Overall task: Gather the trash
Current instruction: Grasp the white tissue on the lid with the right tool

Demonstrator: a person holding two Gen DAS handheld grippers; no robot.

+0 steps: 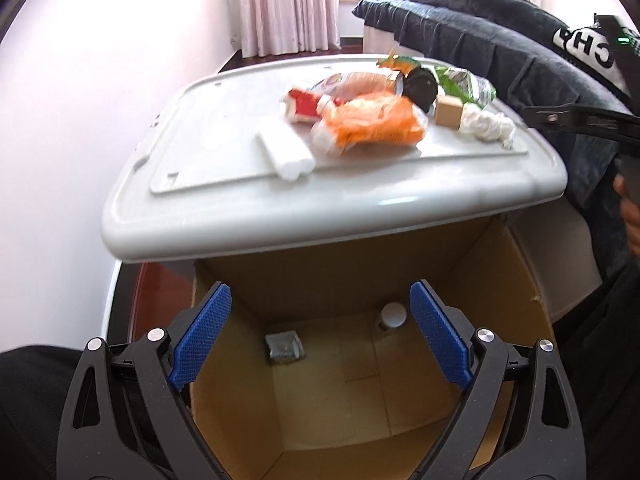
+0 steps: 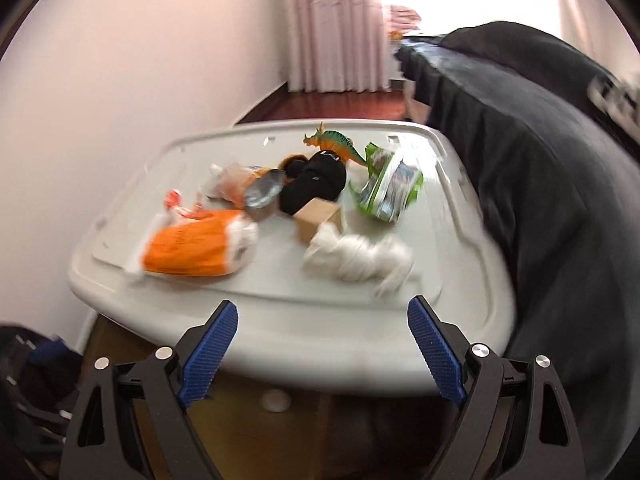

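Observation:
A grey plastic lid (image 1: 240,208) (image 2: 280,328) serves as a table and carries a pile of trash: an orange wrapper (image 1: 376,124) (image 2: 192,254), crumpled white tissue (image 1: 486,124) (image 2: 356,258), a green wrapper (image 1: 460,82) (image 2: 390,188), a white block (image 1: 286,150), a small cardboard cube (image 1: 448,112) (image 2: 316,216), a black cloth item (image 1: 420,86) (image 2: 316,182) and a toy dinosaur (image 2: 334,144). My left gripper (image 1: 320,336) is open and empty above an open cardboard box (image 1: 500,264) that holds a silver packet (image 1: 285,347) and a white cap (image 1: 393,315). My right gripper (image 2: 322,352) is open and empty, just short of the lid's near edge.
A bed with a dark blanket (image 1: 500,40) (image 2: 540,160) runs along the right side. A white wall (image 1: 80,100) is on the left, pink curtains (image 1: 286,4) at the back. The right gripper's black frame (image 1: 580,118) shows at the right edge of the left wrist view.

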